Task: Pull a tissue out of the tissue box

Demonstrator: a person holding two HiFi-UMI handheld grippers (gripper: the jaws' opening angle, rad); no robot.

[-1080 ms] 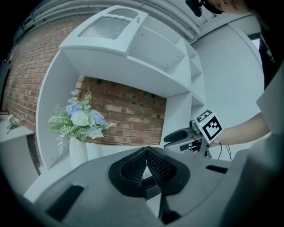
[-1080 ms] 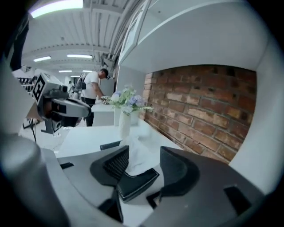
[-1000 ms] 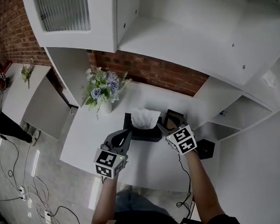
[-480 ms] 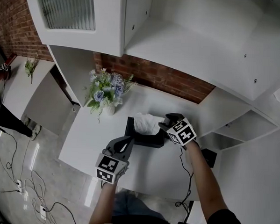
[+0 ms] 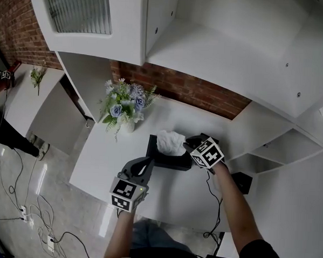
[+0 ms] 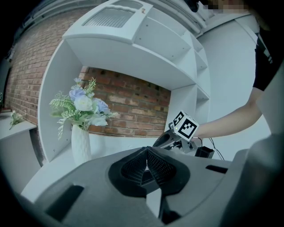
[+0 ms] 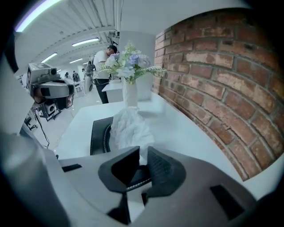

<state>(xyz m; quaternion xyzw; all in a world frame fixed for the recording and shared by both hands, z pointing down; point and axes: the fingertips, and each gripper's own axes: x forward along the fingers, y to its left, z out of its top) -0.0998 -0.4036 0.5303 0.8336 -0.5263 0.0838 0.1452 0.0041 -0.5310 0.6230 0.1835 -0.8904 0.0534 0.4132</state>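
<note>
A black tissue box [image 5: 168, 159] sits mid-table with a crumpled white tissue [image 5: 170, 141] sticking up from its slot. My right gripper [image 5: 188, 146] has come in from the right and tilts down at the tissue's right edge. In the right gripper view its jaws are closing, and the tissue [image 7: 131, 128] hangs into the narrow gap between the fingertips of the right gripper [image 7: 142, 153]. The pads do not visibly press it. The box [image 7: 98, 133] lies behind. My left gripper [image 5: 144, 165] hovers shut and empty in front of the box; in the left gripper view its [image 6: 146, 150] jaws meet.
A white vase of flowers [image 5: 125, 106] stands at the table's back left, close to the brick wall [image 5: 196, 90]. A small black object [image 5: 239, 182] with a cable lies at the table's right edge. White shelves overhang the table [image 5: 106, 160].
My right gripper has dropped and moved left onto the tissue's right side, and its jaws have narrowed from wide open. The left gripper has stayed where it was.
</note>
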